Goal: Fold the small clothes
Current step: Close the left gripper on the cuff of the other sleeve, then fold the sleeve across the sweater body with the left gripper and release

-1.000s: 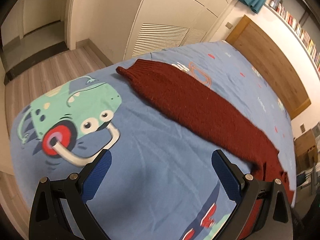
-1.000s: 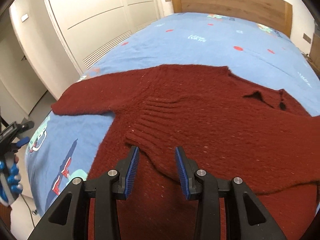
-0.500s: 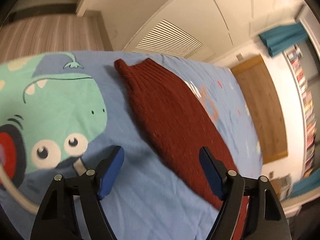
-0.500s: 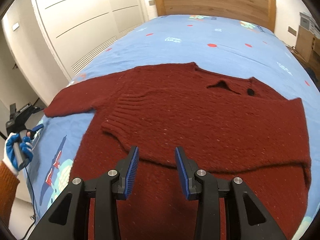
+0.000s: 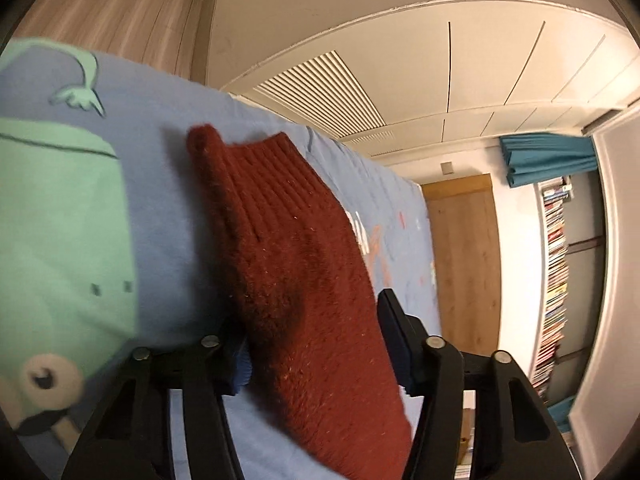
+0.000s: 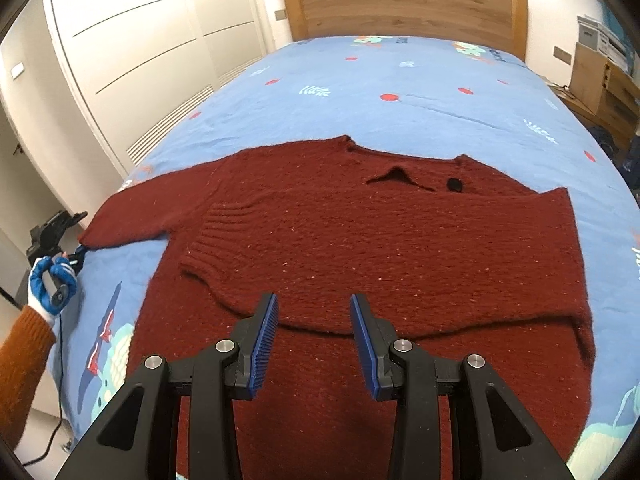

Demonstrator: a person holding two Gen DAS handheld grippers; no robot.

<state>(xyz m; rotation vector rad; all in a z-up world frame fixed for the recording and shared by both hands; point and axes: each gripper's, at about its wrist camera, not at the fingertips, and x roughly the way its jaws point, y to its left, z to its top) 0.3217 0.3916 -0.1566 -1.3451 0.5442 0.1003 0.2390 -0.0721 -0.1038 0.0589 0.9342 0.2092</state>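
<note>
A dark red knitted sweater (image 6: pixel 380 240) lies flat on the blue bed cover, its right sleeve folded across the body and its left sleeve (image 5: pixel 296 264) stretched out toward the bed's left edge. In the left wrist view my left gripper (image 5: pixel 316 344) is open with one jaw on each side of that sleeve, a little way behind the ribbed cuff (image 5: pixel 256 160). The right wrist view shows the left gripper (image 6: pixel 74 240) at the sleeve end. My right gripper (image 6: pixel 314 340) is open and empty above the sweater's lower part.
The blue bed cover (image 6: pixel 400 92) has cartoon prints, with a green figure (image 5: pixel 60 220) beside the sleeve. White wardrobe doors (image 6: pixel 140 60) stand along the bed's left side. A wooden headboard (image 6: pixel 400 4) is at the far end. A bookshelf (image 5: pixel 556 280) lines the far wall.
My left gripper has moved forward and down onto the outstretched sleeve, which now lies between its jaws. My right gripper has drawn back and up from the sweater, still open.
</note>
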